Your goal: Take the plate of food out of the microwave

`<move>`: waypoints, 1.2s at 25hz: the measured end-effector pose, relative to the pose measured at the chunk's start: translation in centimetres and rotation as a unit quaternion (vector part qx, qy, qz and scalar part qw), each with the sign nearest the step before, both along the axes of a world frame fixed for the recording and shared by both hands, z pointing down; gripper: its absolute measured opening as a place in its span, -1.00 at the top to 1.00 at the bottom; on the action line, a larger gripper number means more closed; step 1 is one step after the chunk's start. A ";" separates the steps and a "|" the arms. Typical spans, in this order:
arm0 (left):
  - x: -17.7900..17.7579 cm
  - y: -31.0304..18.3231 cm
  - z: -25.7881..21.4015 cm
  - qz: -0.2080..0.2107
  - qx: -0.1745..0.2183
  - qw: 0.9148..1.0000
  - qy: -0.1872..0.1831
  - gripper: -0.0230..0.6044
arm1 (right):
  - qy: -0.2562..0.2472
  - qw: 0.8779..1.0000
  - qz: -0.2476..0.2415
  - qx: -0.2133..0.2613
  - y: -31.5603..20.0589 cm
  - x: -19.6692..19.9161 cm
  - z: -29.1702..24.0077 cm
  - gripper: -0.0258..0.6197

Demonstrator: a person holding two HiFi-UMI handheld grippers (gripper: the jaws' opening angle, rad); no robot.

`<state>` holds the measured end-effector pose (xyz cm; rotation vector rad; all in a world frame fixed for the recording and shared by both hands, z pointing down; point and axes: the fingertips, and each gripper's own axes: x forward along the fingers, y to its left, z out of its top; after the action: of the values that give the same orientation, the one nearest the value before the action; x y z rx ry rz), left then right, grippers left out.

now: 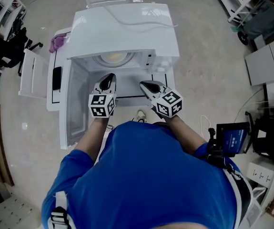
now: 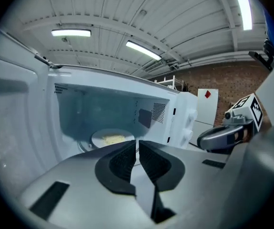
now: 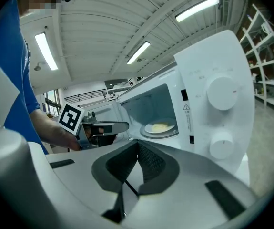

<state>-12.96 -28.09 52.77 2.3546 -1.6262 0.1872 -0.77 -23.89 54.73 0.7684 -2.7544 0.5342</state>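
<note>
Head view. Looking down on a white microwave point(image 1: 127, 27), door point(image 1: 75, 111) swung open to the left, plate of food point(image 1: 114, 57) resting on the turntable far inside the cavity. Left gripper point(image 1: 110, 76) and right gripper point(image 1: 143, 84) side by side at the near mouth of the cavity, both short of the plate, neither touching it. Likely trouble here: two tools going through one opening, with a knock against a cavity wall or against each other.

Left gripper view. Jaws all but together, only a sliver between the pads, nothing in it. Plate point(image 2: 112, 138) straight ahead beyond the tips, low and flat, pale food heaped at its middle. No way of taking the rim with jaws this close. Pushed in like this, likely to shove the plate toward the far wall or skid it off the turntable. Right gripper point(image 2: 202, 140) off to the right, on the control-panel side.

Right gripper view. Jaws pressed together, empty. Plate point(image 3: 159, 127) ahead and a little right, inside the cavity, knobs point(image 3: 221, 92) on the panel just right of the opening. Left gripper point(image 3: 120, 126) to the left, in front of the open door. From this angle, a fair chance of clipping the frame beside the panel. Further on, danger of tipping the plate and spilling the food through a shallow or one-sided pinch on the thin rim.
</note>
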 end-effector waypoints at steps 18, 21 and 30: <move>1.9 -7.1 5.1 0.110 -0.008 0.943 -0.313 0.64 | -0.008 1.000 -0.001 -0.027 -2.1 0.6 1.1 0.90; 1.9 -7.6 5.4 0.131 -0.003 0.925 -0.357 0.63 | -0.010 1.000 0.003 -0.027 -2.4 0.6 1.0 0.90; 2.6 -8.2 7.1 0.200 -0.004 0.864 -0.462 0.63 | -0.013 1.000 0.008 -0.027 -2.7 0.7 0.8 0.90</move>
<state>-10.39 -36.33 59.87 2.7339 -1.3441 1.6067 -0.06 -26.57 55.52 0.7756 -2.7484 0.6230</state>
